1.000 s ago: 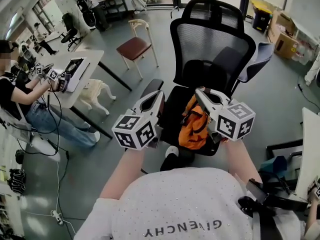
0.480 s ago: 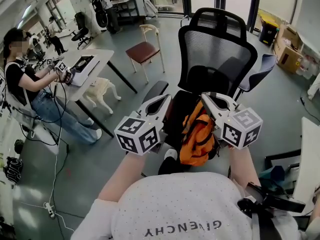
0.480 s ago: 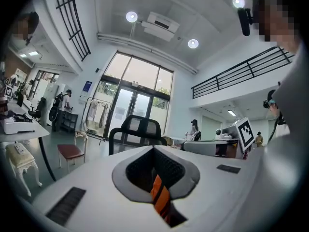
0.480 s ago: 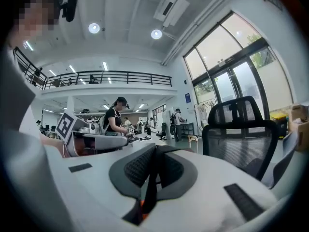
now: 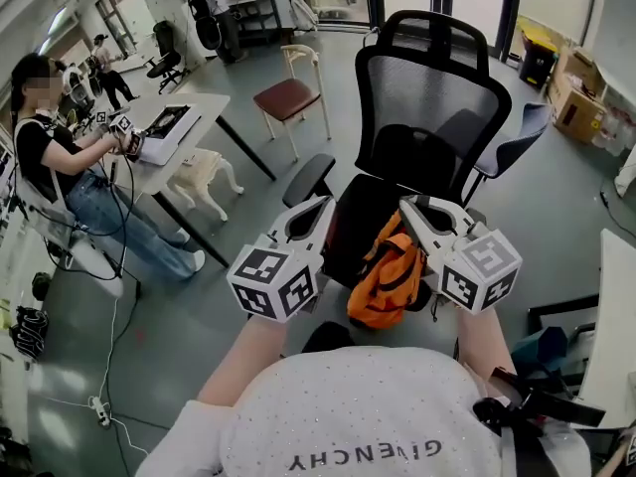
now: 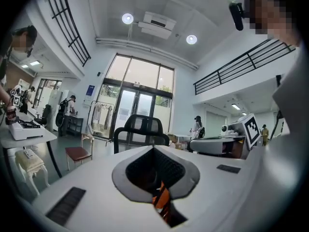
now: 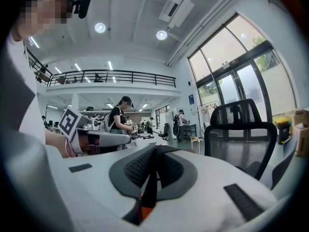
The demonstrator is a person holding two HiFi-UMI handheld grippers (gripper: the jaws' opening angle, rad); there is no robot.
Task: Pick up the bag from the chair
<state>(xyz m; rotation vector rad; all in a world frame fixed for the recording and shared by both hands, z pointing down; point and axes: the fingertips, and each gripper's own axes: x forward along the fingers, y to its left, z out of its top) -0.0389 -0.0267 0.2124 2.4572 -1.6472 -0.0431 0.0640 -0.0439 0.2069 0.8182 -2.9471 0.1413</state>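
An orange bag (image 5: pixel 383 284) with black straps hangs in front of the black mesh office chair (image 5: pixel 427 97), at the seat's front edge. My right gripper (image 5: pixel 407 209) is above the bag, shut on its black strap (image 7: pixel 148 187); in the right gripper view (image 7: pixel 155 147) the strap runs down between the closed pads, with orange below. My left gripper (image 5: pixel 320 207) hovers beside the bag's left, over the chair's left armrest. Its jaws meet at the tips in the left gripper view (image 6: pixel 153 149), and a sliver of the orange bag (image 6: pixel 161 197) shows behind them; nothing is held.
A person (image 5: pixel 50 157) sits at a white table (image 5: pixel 194 117) on the left, with a small white stool (image 5: pixel 204 177) beside it. A wooden chair (image 5: pixel 288 97) with a brown seat stands behind. Cardboard boxes (image 5: pixel 586 97) lie at far right, another table edge (image 5: pixel 616 306) at right.
The bag has come off the seat and toward me, hanging from my right gripper. Both grippers have drawn back slightly from the chair.
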